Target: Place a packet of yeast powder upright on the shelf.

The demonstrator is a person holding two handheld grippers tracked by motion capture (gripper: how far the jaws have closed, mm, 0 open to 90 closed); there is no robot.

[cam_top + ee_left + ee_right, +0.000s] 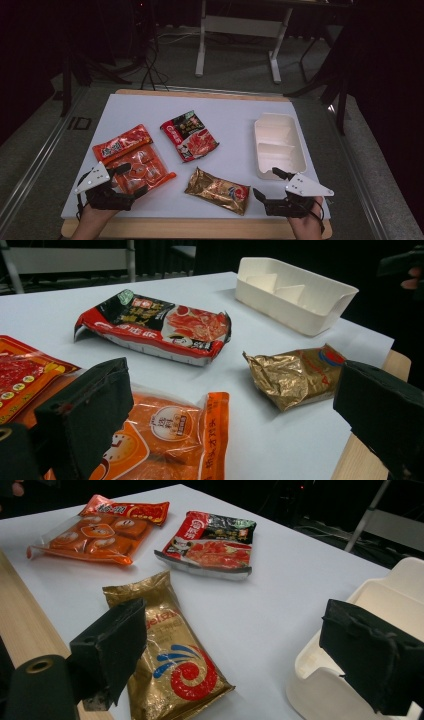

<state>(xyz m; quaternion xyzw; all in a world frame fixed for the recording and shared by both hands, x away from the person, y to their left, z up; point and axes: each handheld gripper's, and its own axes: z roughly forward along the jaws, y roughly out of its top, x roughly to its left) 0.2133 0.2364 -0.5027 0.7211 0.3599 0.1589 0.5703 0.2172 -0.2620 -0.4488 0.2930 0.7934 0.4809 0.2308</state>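
Packets numbered three on the white table (225, 107), by my count, and one tray stood with them. Nearest my left gripper (129, 178) lay the orange packet (135, 159), clear-fronted, with several small round pieces showing inside it, too crowded for me to number. Beyond it, toward the middle of the table, lay the red-and-black packet (189, 135), its near edge lifted a little off the surface. The gold packet (218, 190) lay flat near the front edge, between my two grippers, with a red and blue swirl printed on it.

The tray (278, 145), cream-white and parted into compartments, sat at the right side of the table, and I saw nothing inside any of them. It stood just ahead of my right gripper (267, 184).

My left fingers (85, 415) stood apart, hovering over the near end of the orange packet, with nothing clamped between them. My right fingers (112, 645) stood apart as well, one toward the gold packet and the other by the tray's near corner, gripping neither. One hand held each gripper at the table's wooden front edge.
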